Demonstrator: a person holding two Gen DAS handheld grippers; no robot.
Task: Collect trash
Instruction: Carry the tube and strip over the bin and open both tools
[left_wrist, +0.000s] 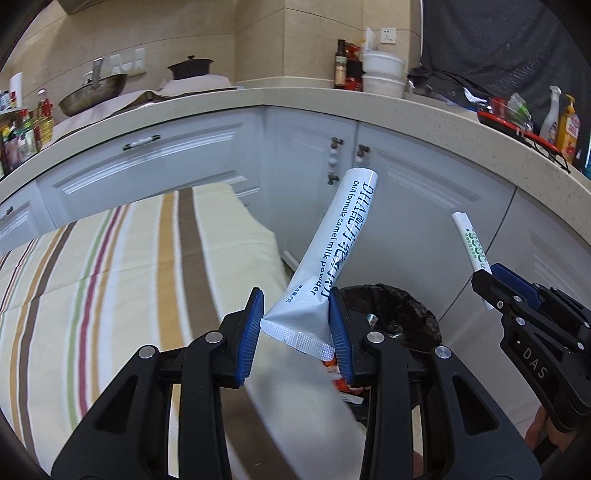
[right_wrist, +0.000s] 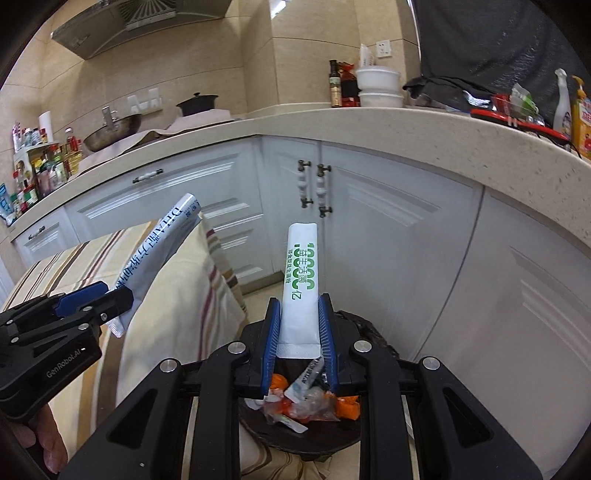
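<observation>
Two grippers, black frames with ribbed blue pads.

Left gripper (left_wrist: 295, 325): jaws narrowed and clamped on one silver-white foil sachet (left_wrist: 332, 251), a long flat stick pack printed in dark blue with "DHA formula camel milk powder". It is held near its crimped, cross-hatched lower seal and tilts up to the right.

Right gripper (right_wrist: 299, 332): jaws drawn close, pinching one white paper sachet (right_wrist: 301, 280), a slimmer matte stick pack with green lettering, standing nearly upright, gripped just above its bottom seal.

One bin (right_wrist: 369, 336), round, lined with a crinkled black plastic bag, on the floor directly below and beyond both grippers. Contents: a loose heap of crumpled wrappers (right_wrist: 310, 402), orange, white and clear film; their number cannot be told.

One table beside the bin, draped in a cream striped cloth (left_wrist: 110, 266) with brown, ochre, red and green bands.

White panelled cabinets (right_wrist: 388, 229) with dark metal handles, under a curved speckled beige countertop (right_wrist: 406, 125).
</observation>
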